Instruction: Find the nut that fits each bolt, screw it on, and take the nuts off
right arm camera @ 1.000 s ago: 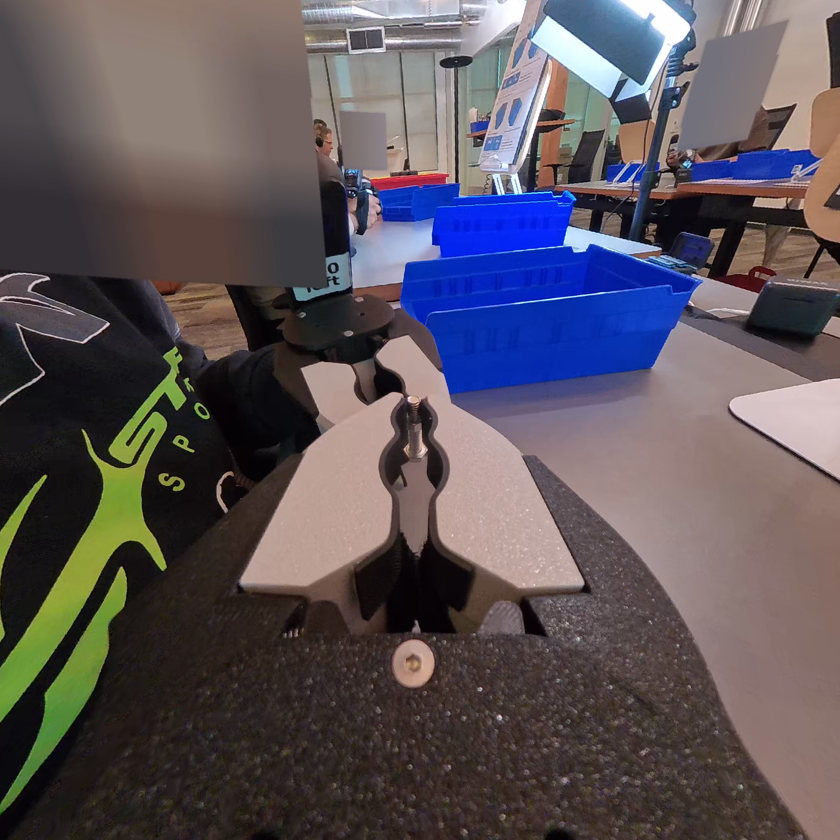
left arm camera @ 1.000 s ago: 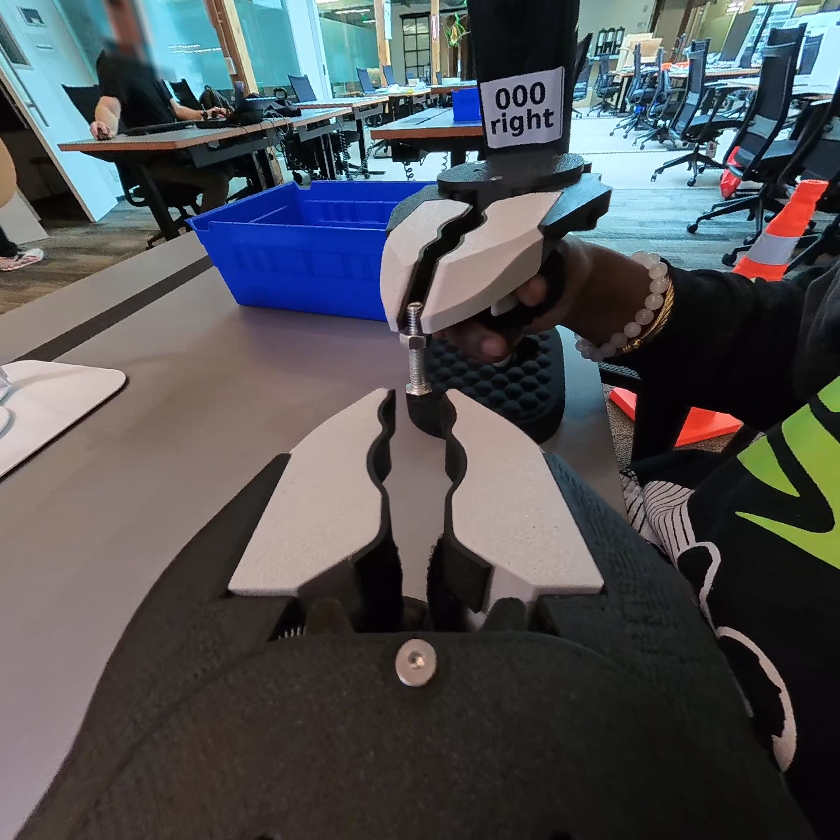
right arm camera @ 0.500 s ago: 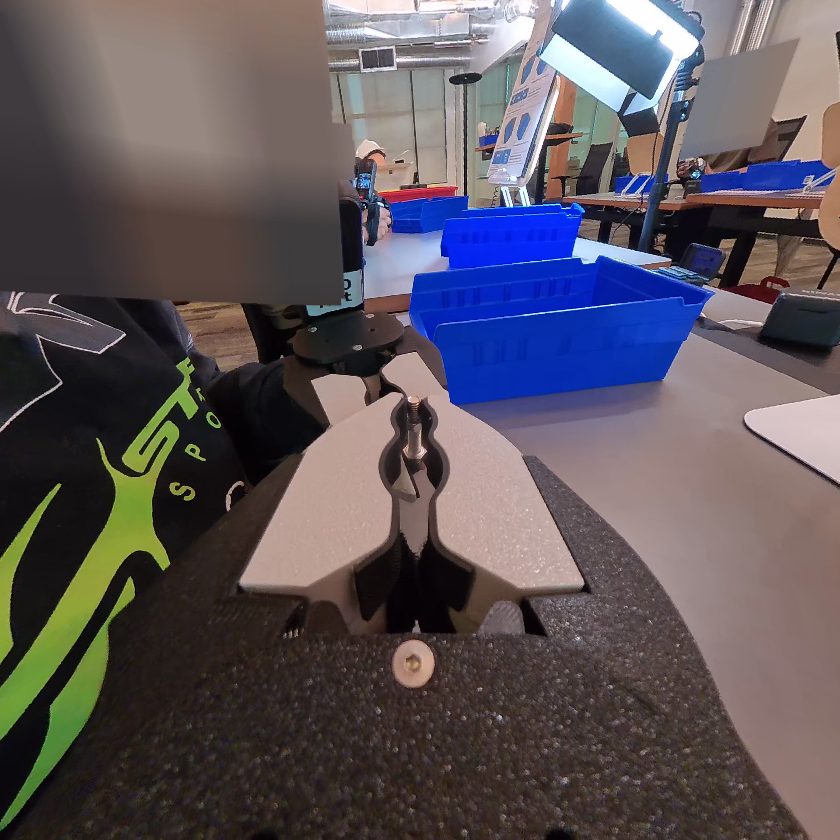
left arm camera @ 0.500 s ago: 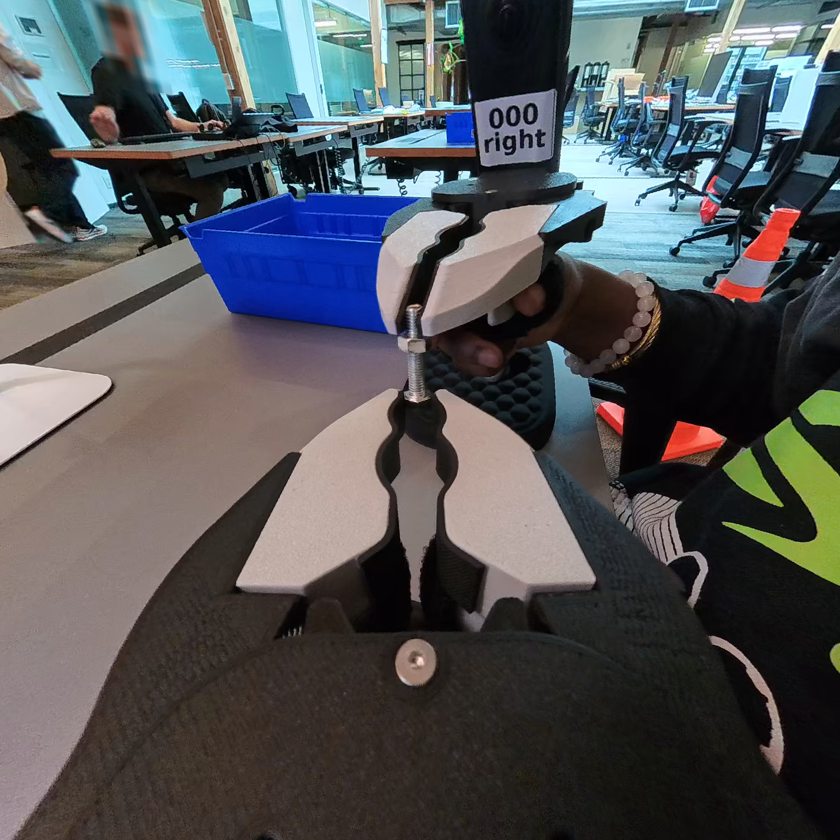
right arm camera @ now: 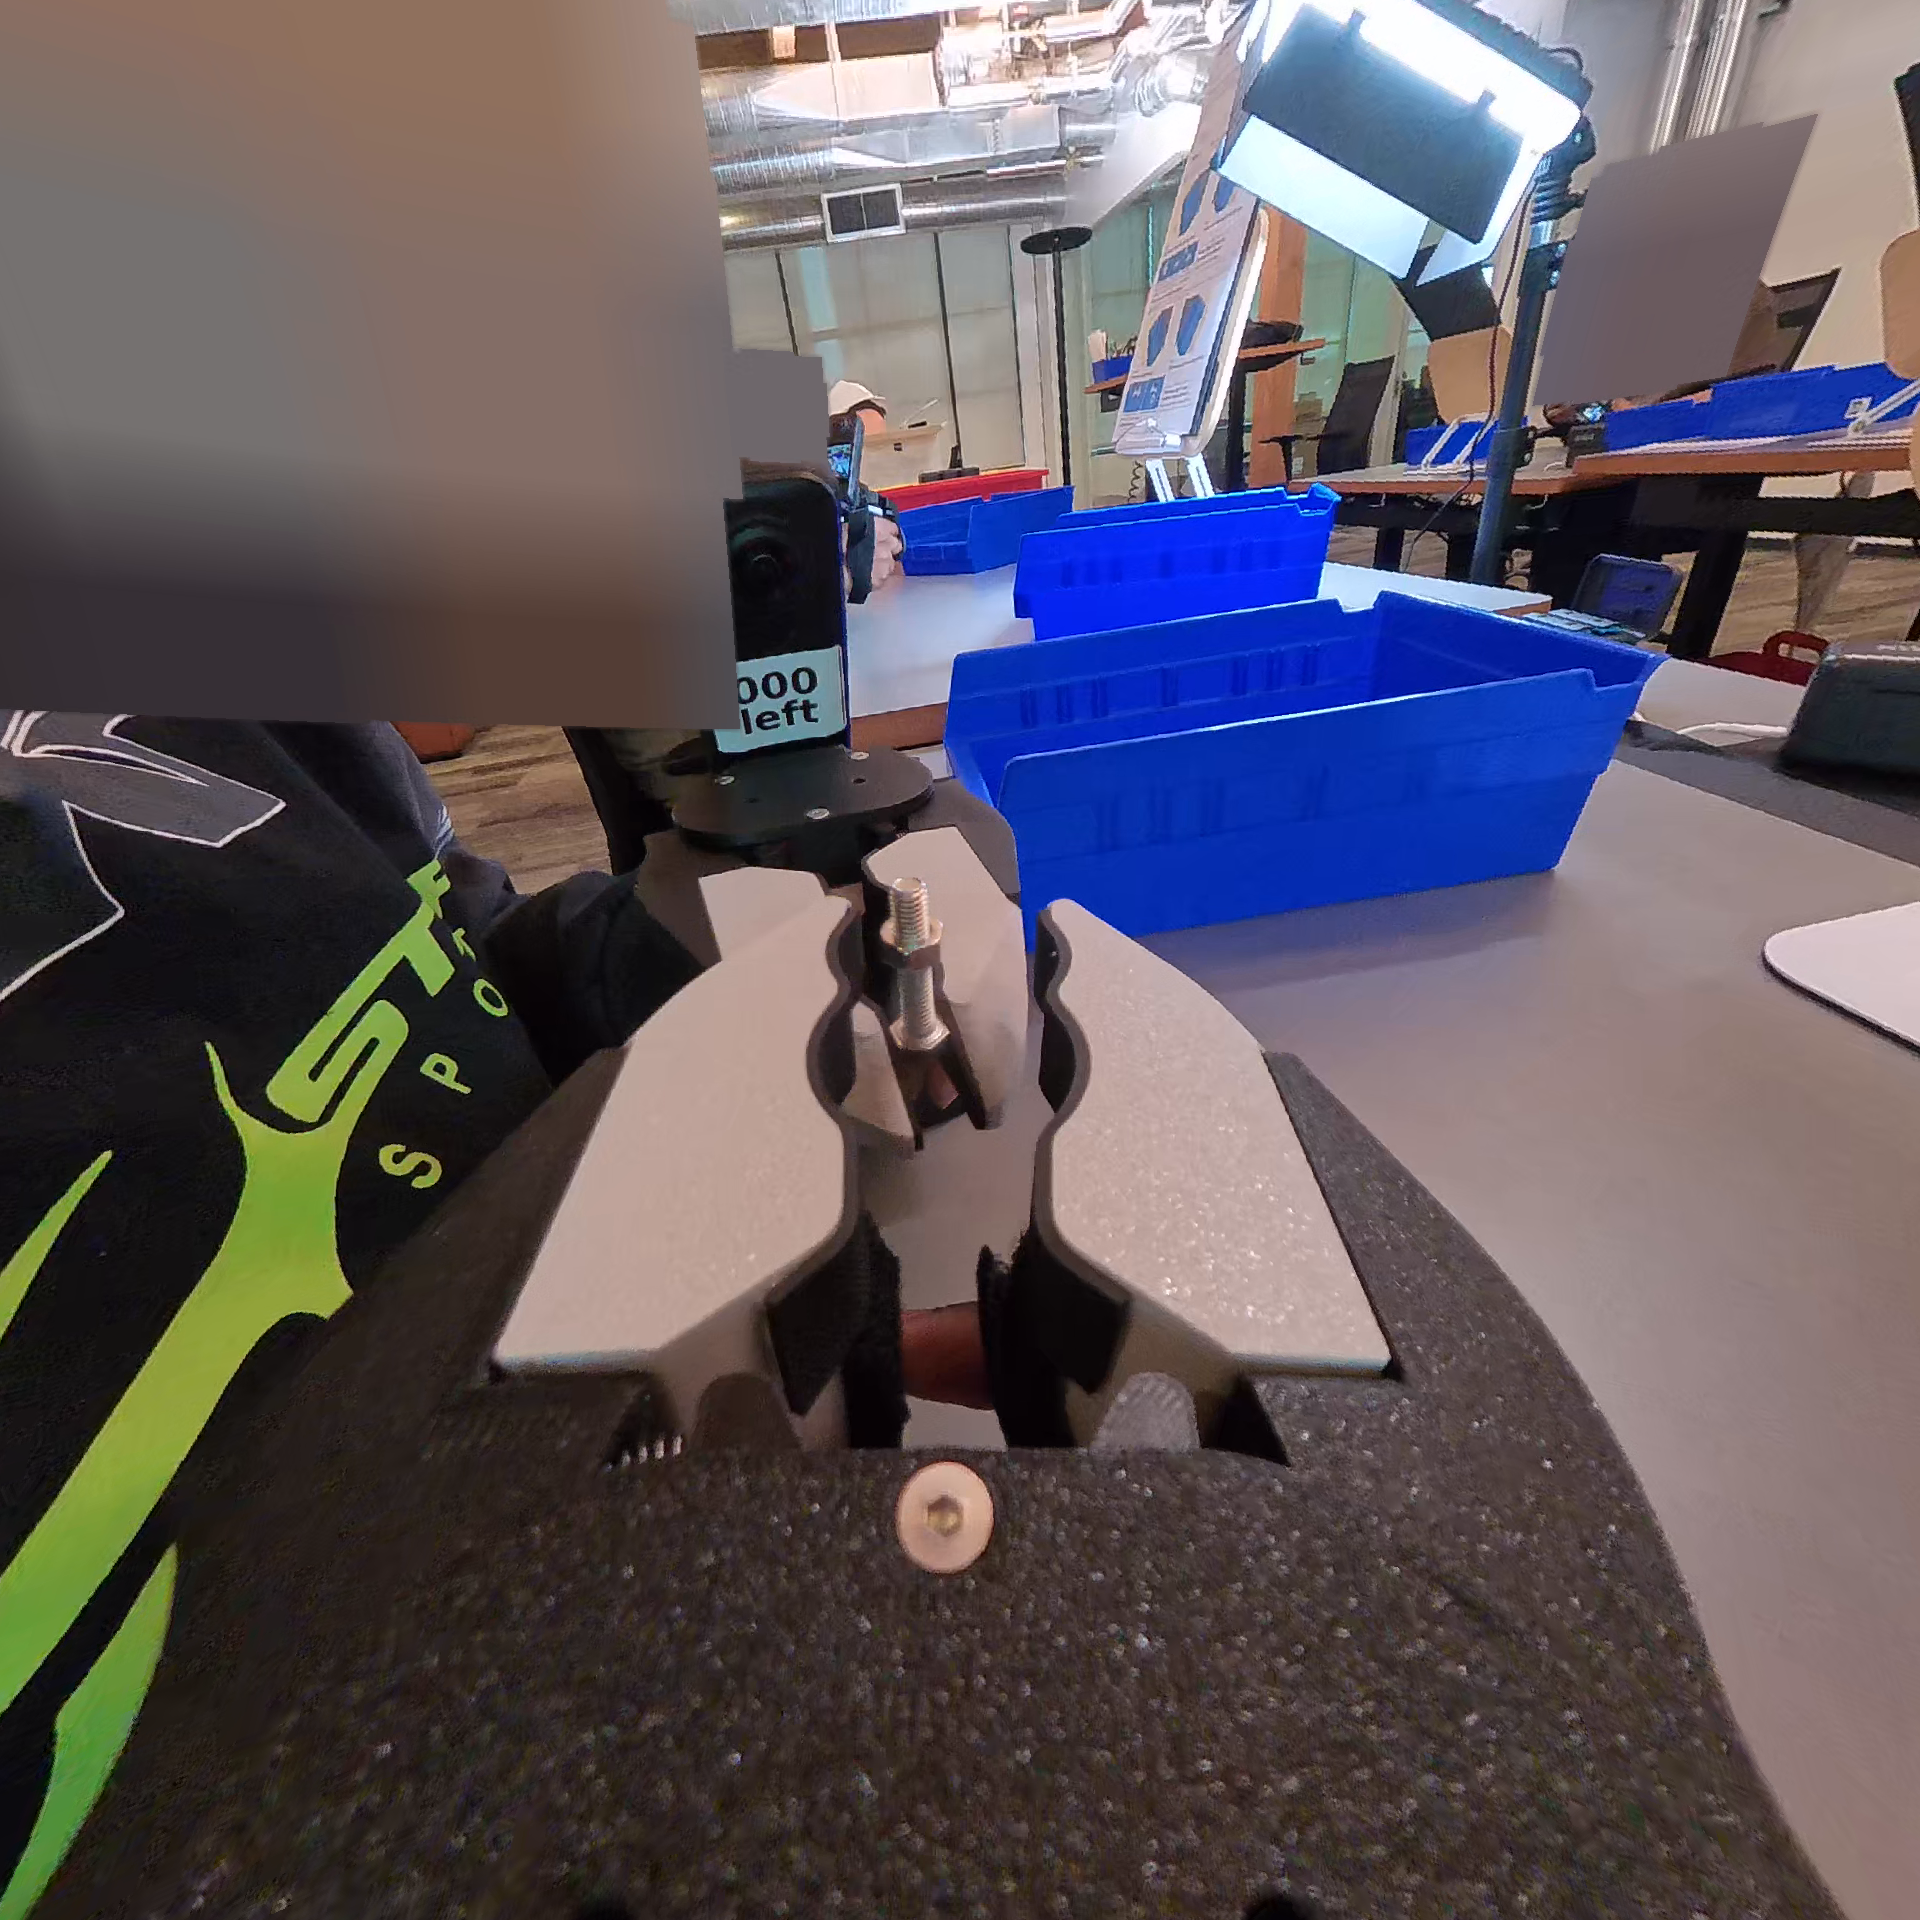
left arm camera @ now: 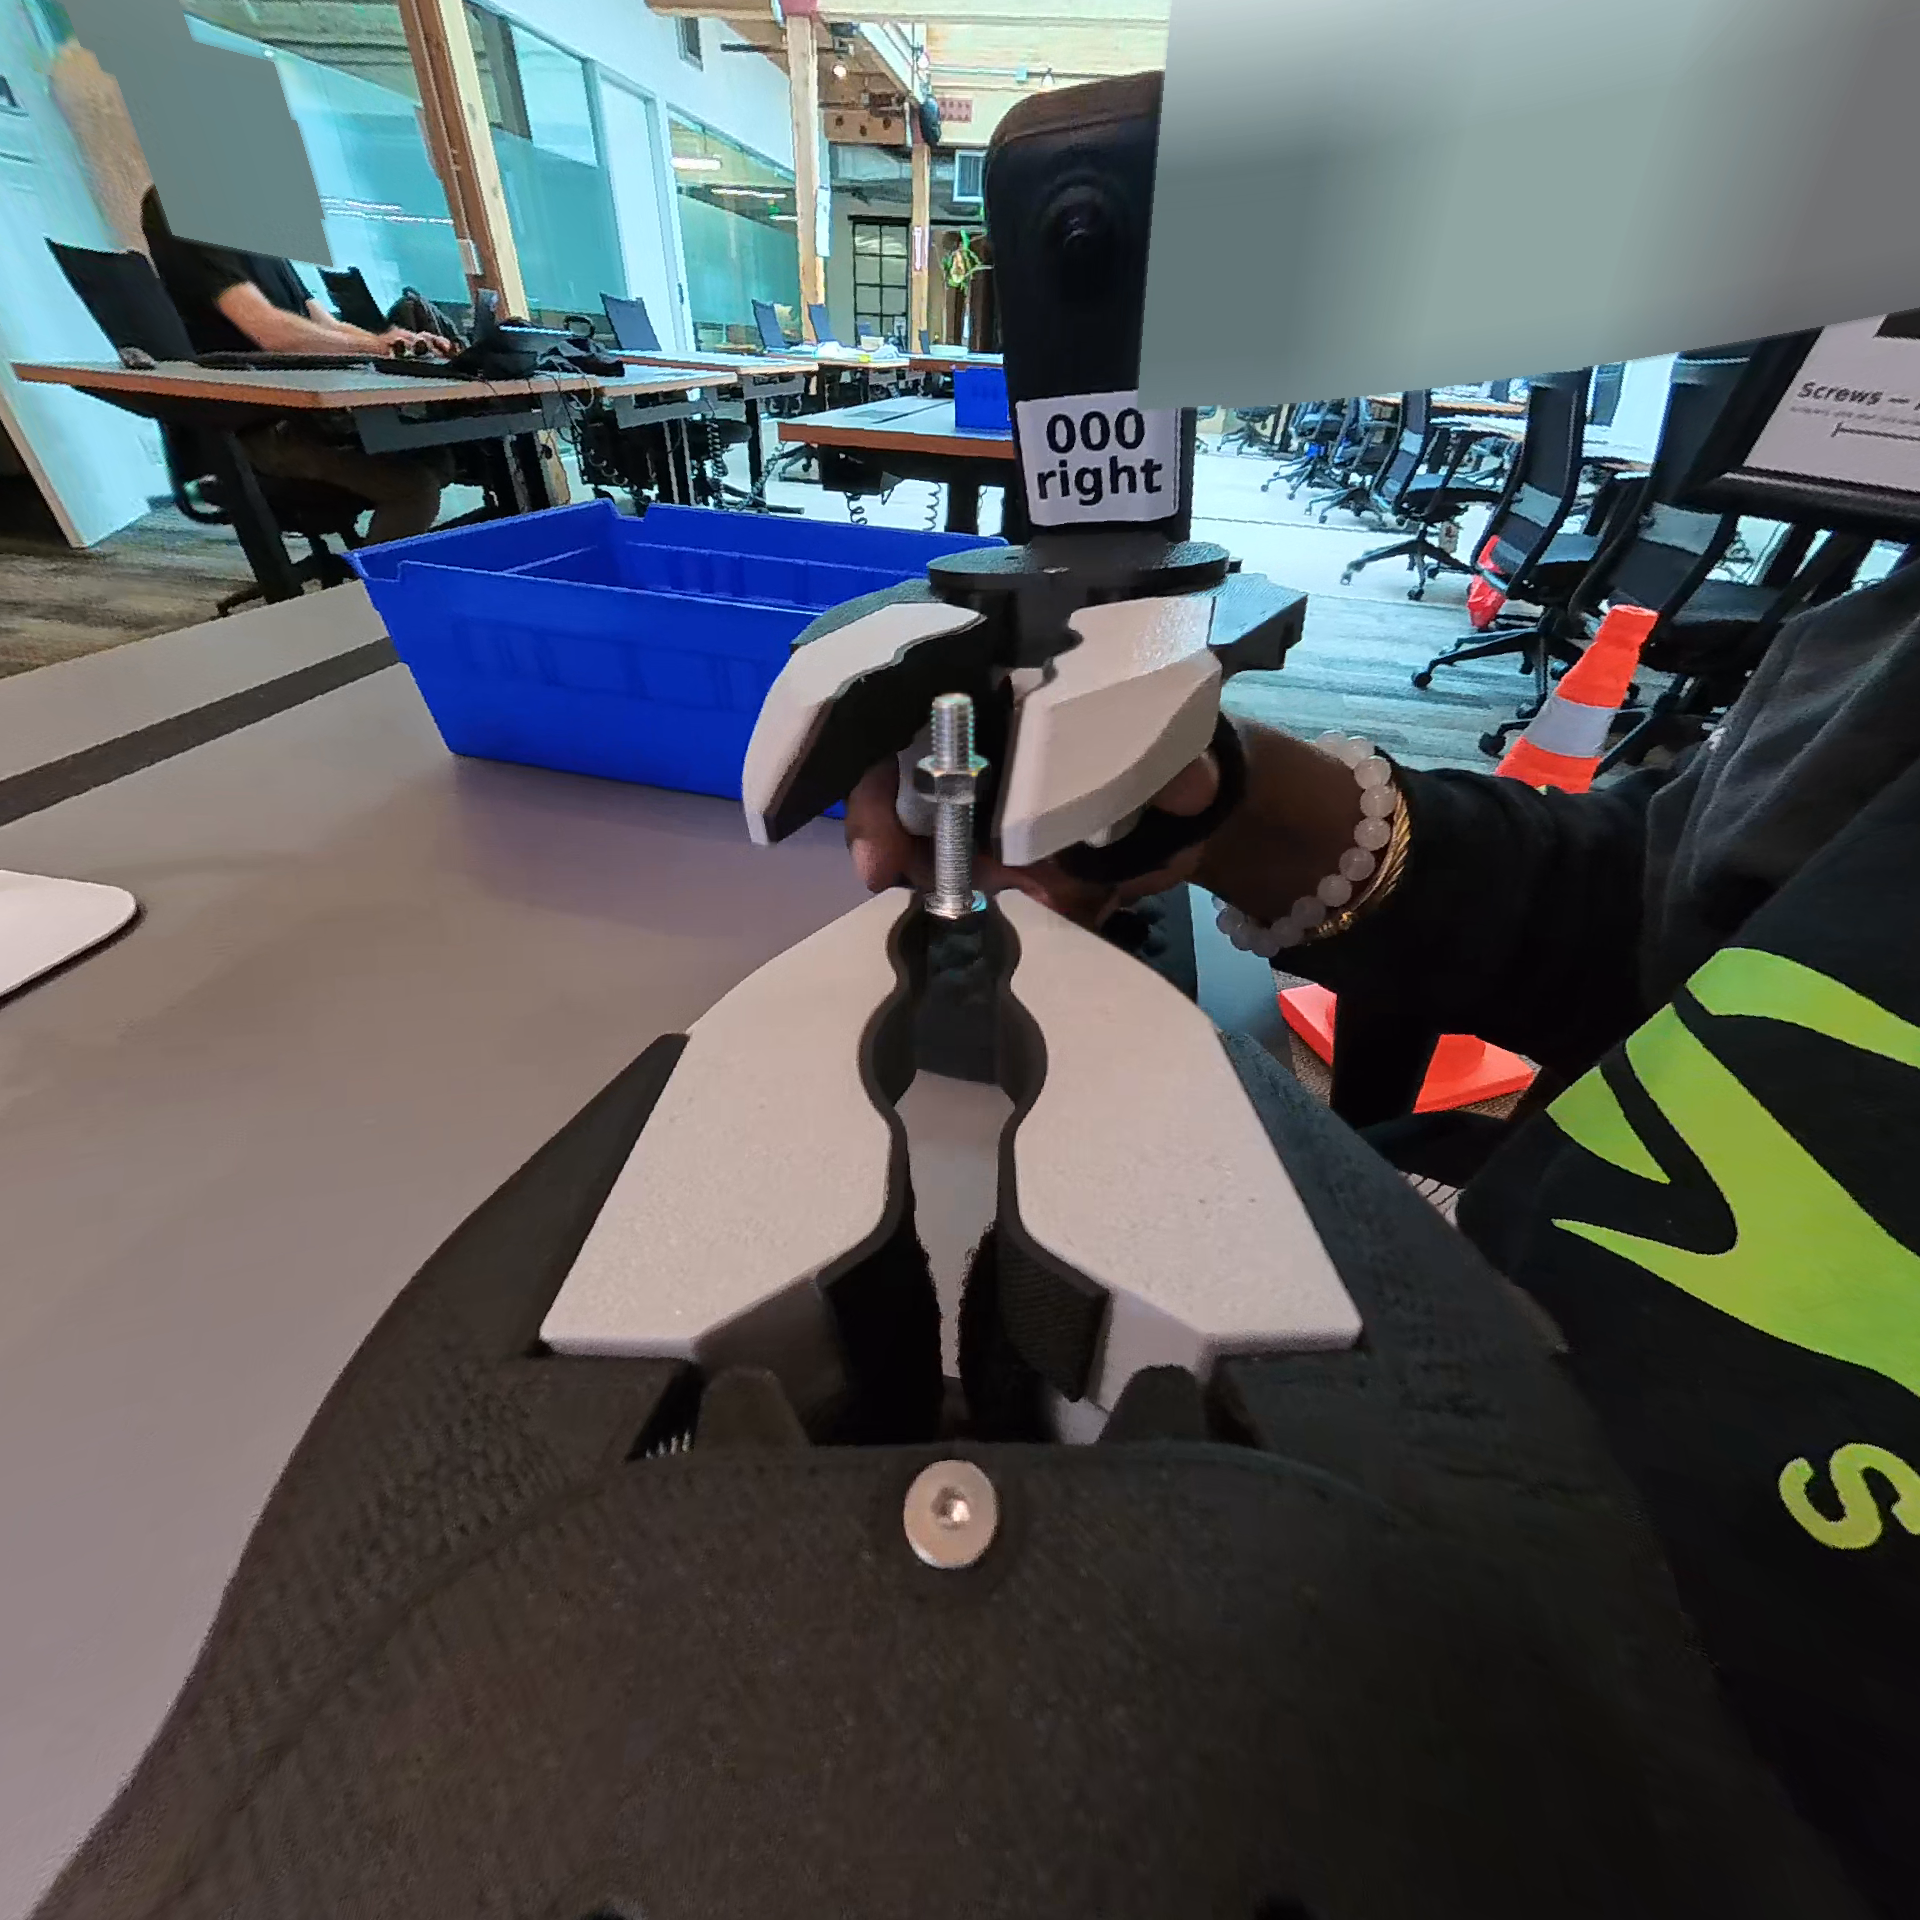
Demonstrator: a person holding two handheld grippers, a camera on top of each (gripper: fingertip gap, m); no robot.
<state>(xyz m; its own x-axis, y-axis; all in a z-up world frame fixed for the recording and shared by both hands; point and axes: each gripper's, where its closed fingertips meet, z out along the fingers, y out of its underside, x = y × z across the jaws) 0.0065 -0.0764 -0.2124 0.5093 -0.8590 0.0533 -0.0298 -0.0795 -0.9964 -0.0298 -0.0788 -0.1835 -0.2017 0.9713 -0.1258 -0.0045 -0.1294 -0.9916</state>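
Note:
A silver bolt point(left arm camera: 951, 842) stands upright above the grey table point(left arm camera: 312, 1039), with a hex nut point(left arm camera: 951, 771) threaded partway down it. My left gripper point(left arm camera: 951, 920) is shut on the bolt's lower end. My right gripper point(left arm camera: 904, 826) faces it, open, with its fingers apart on either side of the nut and not touching it. In the right wrist view the bolt point(right arm camera: 914, 997) and the nut point(right arm camera: 911, 942) show just beyond my open right gripper point(right arm camera: 945, 925), with the left gripper point(right arm camera: 925, 1070) clamped below the thread.
A blue bin point(left arm camera: 644, 634) stands on the table behind the grippers and also shows in the right wrist view point(right arm camera: 1278, 790). A white pad point(left arm camera: 52, 935) lies at the table's left. An orange cone point(left arm camera: 1579, 696) stands on the floor. People sit at far desks. My two grippers' fingertips are within a few centimetres of each other.
My right gripper was shut on the nut and has opened and let go of it. My left gripper has closed on the bolt's lower end. Both grippers rose slightly.

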